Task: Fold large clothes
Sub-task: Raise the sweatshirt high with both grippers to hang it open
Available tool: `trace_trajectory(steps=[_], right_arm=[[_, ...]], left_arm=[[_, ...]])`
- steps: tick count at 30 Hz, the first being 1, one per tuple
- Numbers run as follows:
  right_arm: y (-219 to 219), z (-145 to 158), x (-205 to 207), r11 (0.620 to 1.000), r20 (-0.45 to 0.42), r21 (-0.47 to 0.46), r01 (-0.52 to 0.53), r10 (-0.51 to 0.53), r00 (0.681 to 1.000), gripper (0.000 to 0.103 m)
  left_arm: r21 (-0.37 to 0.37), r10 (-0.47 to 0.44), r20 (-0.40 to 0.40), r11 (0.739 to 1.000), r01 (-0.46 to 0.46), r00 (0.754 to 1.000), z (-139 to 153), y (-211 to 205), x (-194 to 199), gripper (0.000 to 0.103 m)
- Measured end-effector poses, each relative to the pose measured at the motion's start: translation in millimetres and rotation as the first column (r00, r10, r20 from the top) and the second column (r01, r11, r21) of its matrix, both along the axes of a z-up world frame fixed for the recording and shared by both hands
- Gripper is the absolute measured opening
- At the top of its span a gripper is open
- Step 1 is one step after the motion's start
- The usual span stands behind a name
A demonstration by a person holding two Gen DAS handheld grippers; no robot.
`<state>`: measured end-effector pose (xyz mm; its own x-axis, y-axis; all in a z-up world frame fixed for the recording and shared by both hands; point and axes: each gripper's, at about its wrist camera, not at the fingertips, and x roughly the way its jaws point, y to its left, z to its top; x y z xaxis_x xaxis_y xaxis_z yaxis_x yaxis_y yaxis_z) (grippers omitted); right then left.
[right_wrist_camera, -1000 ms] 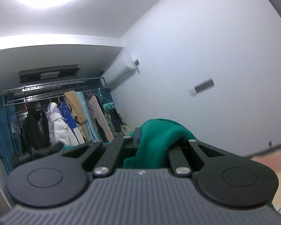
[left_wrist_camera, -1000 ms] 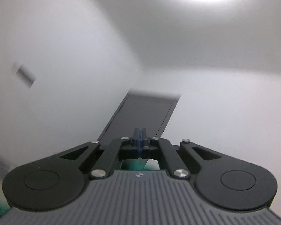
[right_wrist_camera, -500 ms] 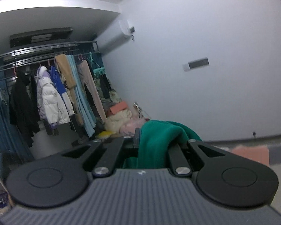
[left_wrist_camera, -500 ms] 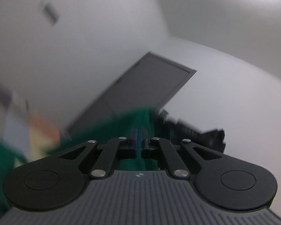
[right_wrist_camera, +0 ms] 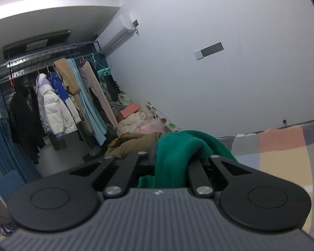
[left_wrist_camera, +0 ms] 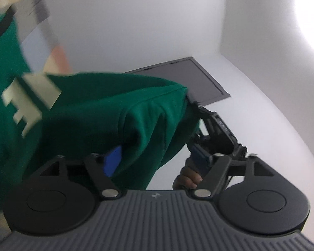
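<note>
A green sweatshirt [left_wrist_camera: 90,113] with a pale block print hangs across the left wrist view. My left gripper [left_wrist_camera: 157,159] has its jaws opening wide. A fold of the green cloth hangs between its blue pads [left_wrist_camera: 113,163], and they do not press on it. Beyond it, my right gripper [left_wrist_camera: 215,129] holds the garment's far corner, with a hand [left_wrist_camera: 188,179] below it. In the right wrist view my right gripper [right_wrist_camera: 171,152] is shut on a bunched fold of the green sweatshirt [right_wrist_camera: 178,150], which hides its right finger.
A rack of hanging coats [right_wrist_camera: 52,104] fills the far left, with a heap of clothes [right_wrist_camera: 136,121] on the floor beside it. A patchwork bed cover [right_wrist_camera: 282,146] lies at the right. A dark door [left_wrist_camera: 188,79] is set in the white wall. A person's head is at the left view's top corner.
My left gripper has dropped and rolled, and its jaws have gone from shut to wide apart, with the green cloth now slack between them. My right gripper sank a little and kept its grip.
</note>
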<state>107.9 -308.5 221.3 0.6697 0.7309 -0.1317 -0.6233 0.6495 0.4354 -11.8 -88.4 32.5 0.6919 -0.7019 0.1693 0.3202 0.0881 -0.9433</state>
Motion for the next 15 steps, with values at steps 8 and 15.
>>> trace_trajectory(steps=[8, 15], right_arm=[[-17.9, -19.1, -13.2, 0.998, -0.014, 0.062, 0.017, -0.016, 1.000, 0.009], [-35.2, -26.9, -29.5, 0.997, 0.003, 0.071, 0.011, -0.011, 1.000, 0.009]], left_arm=[[-0.228, -0.037, -0.179, 0.974, -0.005, 0.983, -63.7, -10.2, 38.9, 0.084], [-0.423, -0.134, -0.240, 0.906, 0.021, 0.962, -106.6, -38.6, 79.3, 0.084]])
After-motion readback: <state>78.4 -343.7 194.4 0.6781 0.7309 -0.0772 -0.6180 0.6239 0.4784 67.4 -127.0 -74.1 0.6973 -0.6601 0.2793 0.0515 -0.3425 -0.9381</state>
